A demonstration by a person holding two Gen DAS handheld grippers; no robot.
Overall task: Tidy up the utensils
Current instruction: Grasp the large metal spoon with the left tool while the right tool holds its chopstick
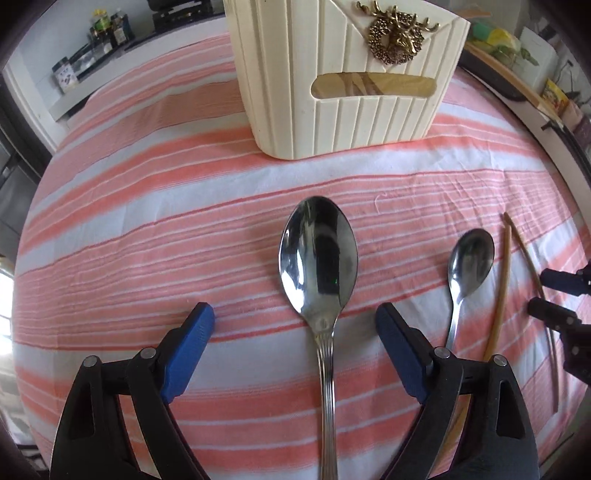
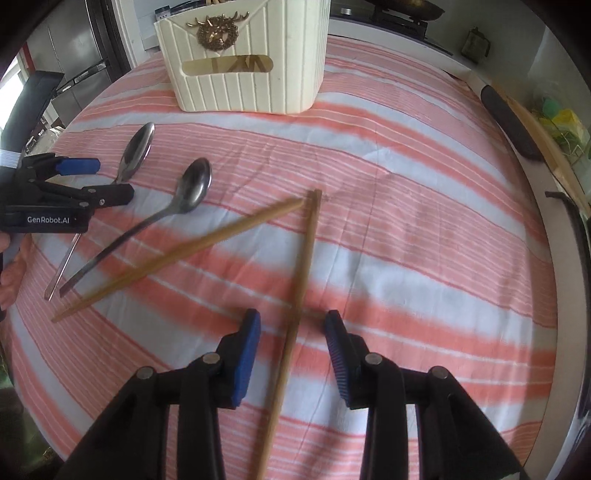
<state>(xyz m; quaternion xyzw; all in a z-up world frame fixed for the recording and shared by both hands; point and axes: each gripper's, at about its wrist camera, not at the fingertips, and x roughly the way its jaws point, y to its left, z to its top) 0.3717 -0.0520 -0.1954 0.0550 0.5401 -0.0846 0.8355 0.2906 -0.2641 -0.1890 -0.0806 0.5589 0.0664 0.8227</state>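
Note:
A steel spoon (image 1: 318,254) lies bowl-up on the striped cloth, its handle running back between the jaws of my left gripper (image 1: 295,314), which stands open and clear of it. To its right lie a second spoon (image 1: 471,258) and two wooden chopsticks (image 1: 503,288). A cream utensil holder (image 1: 347,74) with a gold stag badge stands at the back. In the right wrist view one chopstick (image 2: 304,266) passes between the pads of my right gripper (image 2: 293,317), open with a gap on both sides. The other chopstick (image 2: 184,254), both spoons (image 2: 195,184) and the left gripper (image 2: 107,181) lie to the left.
The pink-and-white striped cloth (image 2: 424,229) covers the table. Bottles and jars (image 1: 107,29) stand on a counter at the back left. Yellow-green items (image 1: 498,40) and a wooden strip (image 2: 546,147) sit past the table's right edge. A person's hand (image 2: 11,273) holds the left gripper.

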